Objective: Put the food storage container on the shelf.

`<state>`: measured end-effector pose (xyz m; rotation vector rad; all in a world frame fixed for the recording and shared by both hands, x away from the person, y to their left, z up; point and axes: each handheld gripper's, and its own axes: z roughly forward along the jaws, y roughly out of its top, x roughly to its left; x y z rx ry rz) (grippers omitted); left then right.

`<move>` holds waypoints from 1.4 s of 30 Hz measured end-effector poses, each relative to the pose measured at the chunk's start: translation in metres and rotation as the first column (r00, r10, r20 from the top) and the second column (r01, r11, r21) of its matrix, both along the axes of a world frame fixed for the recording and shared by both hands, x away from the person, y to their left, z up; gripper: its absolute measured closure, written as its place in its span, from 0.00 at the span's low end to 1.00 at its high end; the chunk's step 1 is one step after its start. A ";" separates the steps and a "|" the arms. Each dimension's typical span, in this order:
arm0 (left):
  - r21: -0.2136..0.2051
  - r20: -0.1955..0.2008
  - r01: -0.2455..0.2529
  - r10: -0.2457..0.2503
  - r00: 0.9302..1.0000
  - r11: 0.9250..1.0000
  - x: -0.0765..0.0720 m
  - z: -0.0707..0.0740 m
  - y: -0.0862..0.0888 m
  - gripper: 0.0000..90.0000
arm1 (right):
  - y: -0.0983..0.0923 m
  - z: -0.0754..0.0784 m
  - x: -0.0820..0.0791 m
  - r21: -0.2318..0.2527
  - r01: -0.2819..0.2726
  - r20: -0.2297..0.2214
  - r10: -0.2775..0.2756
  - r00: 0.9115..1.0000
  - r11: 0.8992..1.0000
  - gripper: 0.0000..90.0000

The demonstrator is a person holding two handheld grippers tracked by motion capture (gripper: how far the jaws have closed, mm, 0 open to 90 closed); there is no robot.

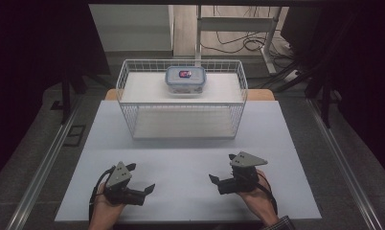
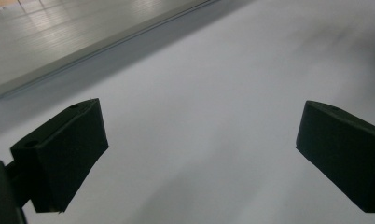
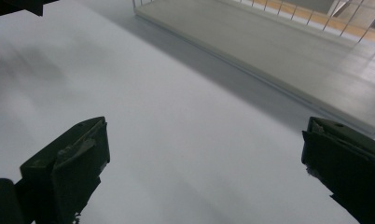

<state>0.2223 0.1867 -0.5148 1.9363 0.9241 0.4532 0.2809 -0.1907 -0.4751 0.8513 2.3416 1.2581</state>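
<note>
The box [image 1: 185,79], a lidded plastic one, sits on the shelf inside the wire basket [image 1: 128,76] at the far side of the table [image 1: 181,163], well apart from both grippers, so nothing seems to have been started on it. The left gripper [image 1: 141,179] and the right gripper [image 1: 220,168] rest low over the near edge of the table, each with its jaws spread wide and holding nothing. By my reading the whole job is left: reaching to the basket, gripping the box and moving it.
</note>
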 end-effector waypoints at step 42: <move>0.097 -0.032 -0.078 0.082 0.996 0.992 -0.031 -0.007 0.030 0.02 | -0.048 -0.009 -0.033 -0.068 0.112 0.024 -0.111 0.994 0.991 0.01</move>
